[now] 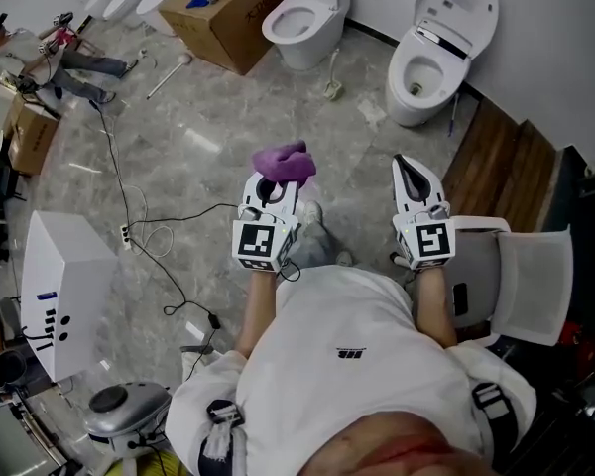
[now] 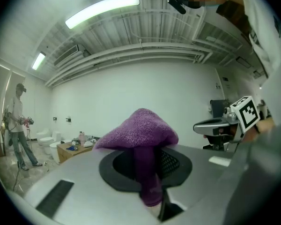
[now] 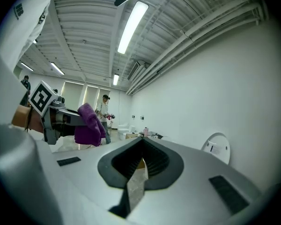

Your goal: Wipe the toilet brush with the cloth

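Observation:
My left gripper (image 1: 276,182) is shut on a purple cloth (image 1: 284,161), held level at waist height over the floor. In the left gripper view the cloth (image 2: 139,129) drapes over the closed jaws of that gripper (image 2: 149,175) and hangs down between them. To its right, my right gripper (image 1: 408,164) is shut with nothing in it; its jaws meet in the right gripper view (image 3: 141,162). A white long-handled tool (image 1: 169,74), possibly the toilet brush, lies on the floor far ahead, well apart from both grippers.
Two white toilets (image 1: 303,16) (image 1: 438,46) stand ahead by the wall, with a cardboard box (image 1: 230,20) to their left. A white chair (image 1: 532,278) is close on the right, a white cabinet (image 1: 65,286) on the left. Cables (image 1: 129,228) trail across the floor. Another person (image 1: 58,56) stands far left.

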